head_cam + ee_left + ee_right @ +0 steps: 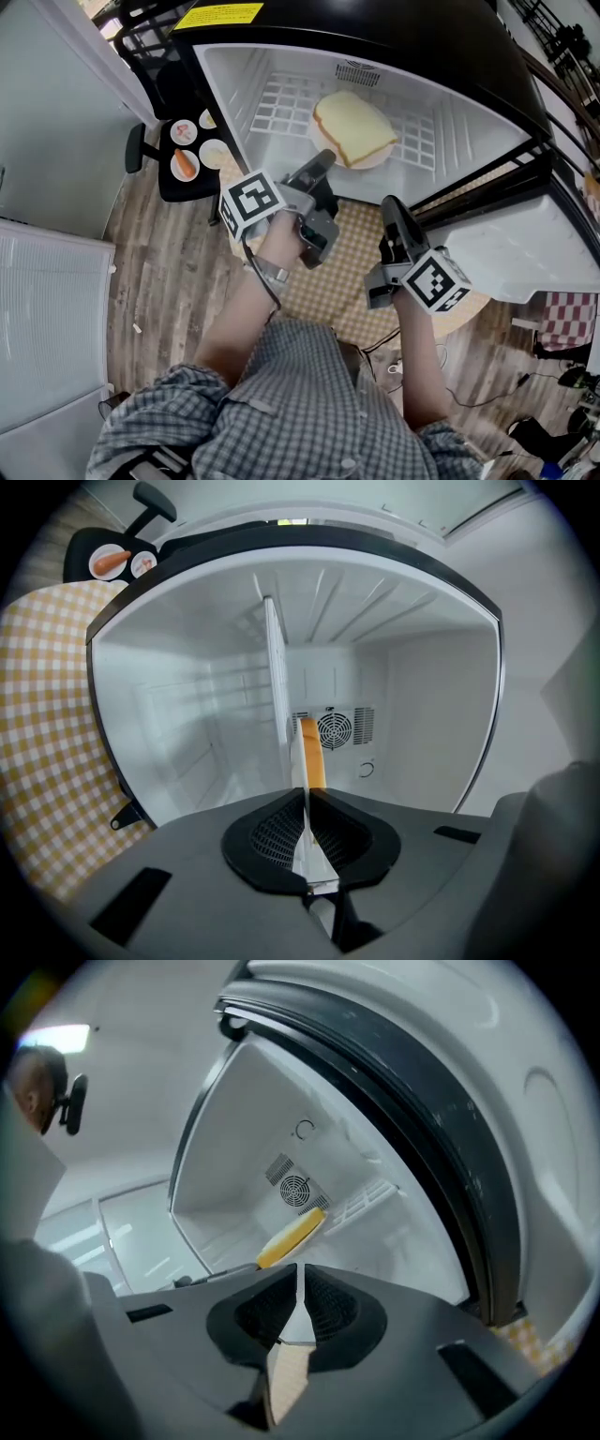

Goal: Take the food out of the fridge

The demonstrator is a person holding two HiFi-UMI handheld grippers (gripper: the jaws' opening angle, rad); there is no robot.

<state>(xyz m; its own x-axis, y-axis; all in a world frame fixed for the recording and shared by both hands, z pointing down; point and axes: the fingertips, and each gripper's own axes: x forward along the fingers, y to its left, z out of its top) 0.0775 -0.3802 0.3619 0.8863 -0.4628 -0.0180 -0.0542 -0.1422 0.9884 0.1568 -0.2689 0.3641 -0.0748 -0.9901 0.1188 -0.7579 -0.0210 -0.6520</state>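
- Fridge (450, 122) door is wide open, so access is sorted.
- The only food I can spot inside is a slice of bread (354, 128) on a white plate (377, 161), sitting on the wire shelf (281, 103) towards the back, roughly 12 o'clock from both tools in the head view.
- Left gripper (323, 161) is clenched with nothing in it. Its own view shows the jaws pressed together, pointing straight at the bread edge-on. It's just at the fridge mouth, near the plate but not touching it.
- Right gripper (392, 206) is the same story: jaws together, empty, hanging back at about 4 o'clock from the bread, over the checked cloth (352, 253).
- Over at 10 o'clock there's a black stool (178, 183) holding a few small plates, one with a carrot (186, 164) on it. That looks like the drop-off spot to me, but that's a guess.
- Progress-wise, I'd say the bread is what's left: open a jaw, take the plate rim, lift it out.
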